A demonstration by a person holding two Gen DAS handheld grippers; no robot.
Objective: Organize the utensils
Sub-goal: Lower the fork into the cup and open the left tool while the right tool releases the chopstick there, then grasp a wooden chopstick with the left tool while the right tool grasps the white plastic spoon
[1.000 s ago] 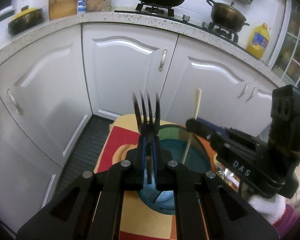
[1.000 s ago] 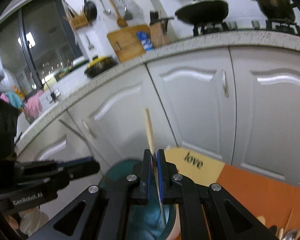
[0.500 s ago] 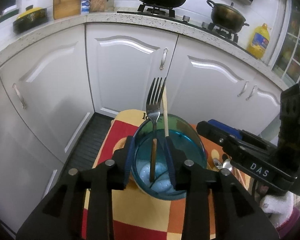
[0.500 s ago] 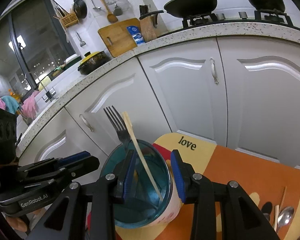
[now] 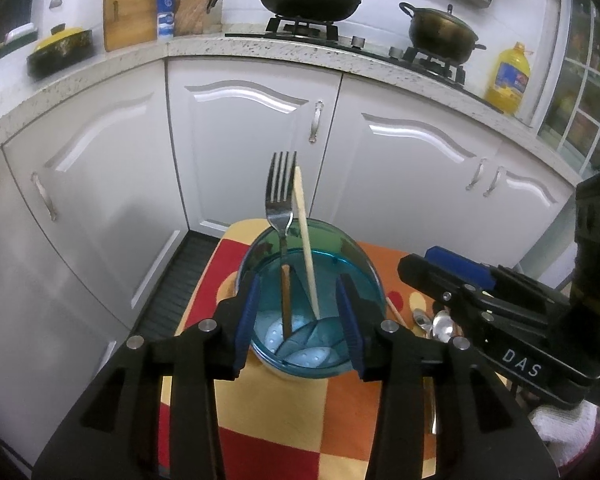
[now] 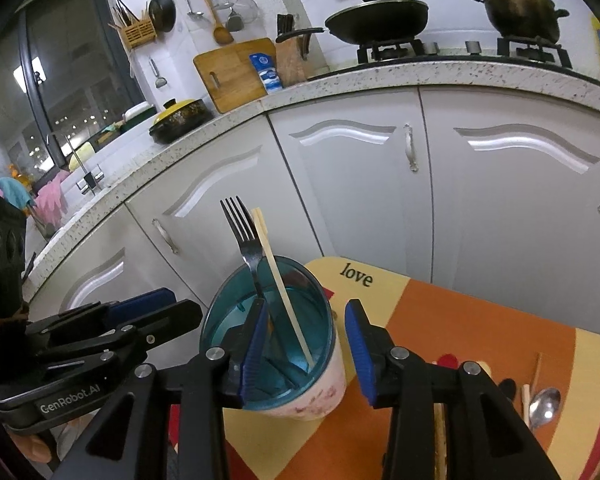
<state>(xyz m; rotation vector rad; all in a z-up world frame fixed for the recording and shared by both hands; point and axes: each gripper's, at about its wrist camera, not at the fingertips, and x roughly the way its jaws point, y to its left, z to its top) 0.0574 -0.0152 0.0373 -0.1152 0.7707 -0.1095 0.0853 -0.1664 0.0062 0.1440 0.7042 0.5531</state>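
Two down, a few left to go
Metal fork [image 5: 281, 200] and pale wooden chopstick [image 5: 305, 240] stand in the teal-lined cup [image 6: 320, 396]; both grippers' [image 5: 298, 320] [image 6: 306, 344] jaws opening, empty; spoons [image 6: 544, 402] wait on the bench [image 6: 480, 320].

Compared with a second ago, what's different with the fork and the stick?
Both were let go. The left gripper released the fork and the right gripper released the chopstick; both now stand loose in the blue holder. Both sets of jaws are opening and have drawn back. The holder and the spoons on the mat stayed put.
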